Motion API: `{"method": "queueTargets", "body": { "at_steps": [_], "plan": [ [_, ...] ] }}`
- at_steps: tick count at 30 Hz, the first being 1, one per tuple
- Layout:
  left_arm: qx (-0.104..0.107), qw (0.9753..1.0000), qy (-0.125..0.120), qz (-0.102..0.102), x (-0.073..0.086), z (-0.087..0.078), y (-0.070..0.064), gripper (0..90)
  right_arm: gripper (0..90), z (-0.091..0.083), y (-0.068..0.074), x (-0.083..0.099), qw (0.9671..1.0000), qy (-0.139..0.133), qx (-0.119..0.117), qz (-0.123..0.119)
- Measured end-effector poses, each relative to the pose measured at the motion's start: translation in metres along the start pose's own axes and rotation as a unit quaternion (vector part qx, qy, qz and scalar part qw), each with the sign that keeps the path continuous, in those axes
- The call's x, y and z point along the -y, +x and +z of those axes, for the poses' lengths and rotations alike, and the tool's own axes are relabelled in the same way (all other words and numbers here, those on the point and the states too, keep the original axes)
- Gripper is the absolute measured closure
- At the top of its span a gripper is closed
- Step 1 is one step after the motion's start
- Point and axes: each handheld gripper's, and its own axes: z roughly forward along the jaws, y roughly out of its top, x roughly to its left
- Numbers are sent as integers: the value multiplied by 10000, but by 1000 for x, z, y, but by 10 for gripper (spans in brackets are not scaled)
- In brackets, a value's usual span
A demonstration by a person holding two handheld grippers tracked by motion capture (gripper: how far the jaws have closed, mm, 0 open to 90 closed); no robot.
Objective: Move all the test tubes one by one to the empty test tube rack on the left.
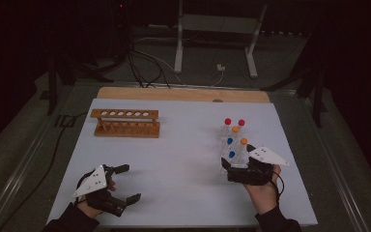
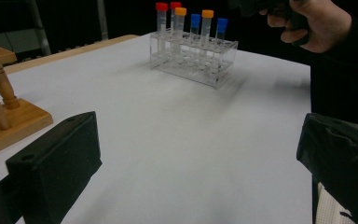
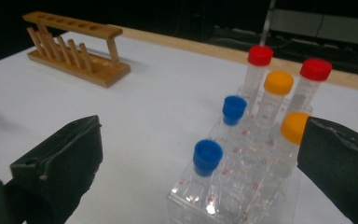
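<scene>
White table (image 1: 183, 159) has a wooden rack (image 1: 125, 123) far left and a clear rack (image 1: 232, 145) of capped tubes on the right. Right gripper (image 1: 236, 157) sits spread wide around that rack's near end, nearest a blue-capped tube (image 3: 207, 158). Left gripper (image 1: 128, 183) hangs wide open too, holding nothing.

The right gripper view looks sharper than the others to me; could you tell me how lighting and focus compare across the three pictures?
High view: dim, surroundings near black, only the white table lit, detail soft. Left gripper view: the clear rack casts a faint smeared shadow; the wooden rack at the edge is slightly blurred. Right gripper view: tube caps crisp, with glare on the clear rack's plastic; the near jaws are soft.
</scene>
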Motion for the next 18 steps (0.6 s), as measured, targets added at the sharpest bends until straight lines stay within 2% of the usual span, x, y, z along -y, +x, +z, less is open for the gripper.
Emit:
{"method": "queueTargets", "body": {
  "at_steps": [1,3,5,8,11,13,18],
  "plan": [
    [4,10000,2,-3,0,0,0,5,63,0,1,1,10000,15,59,22],
    [13,10000,7,-4,0,0,0,5,70,0,3,2,9999,120,89,52],
    [-5,10000,15,19,0,0,0,5,139,0,5,4,9997,187,157,86],
    [6,10000,3,8,0,0,0,5,169,0,5,6,9989,342,271,196],
    [11,10000,-4,-3,0,0,0,5,242,2,3,8,9977,539,337,231],
    [17,10000,-13,-14,0,0,0,5,309,5,1,10,9968,704,311,205],
    [28,10000,-8,-28,0,0,0,5,469,8,0,12,9953,925,215,211]
  ]
}}
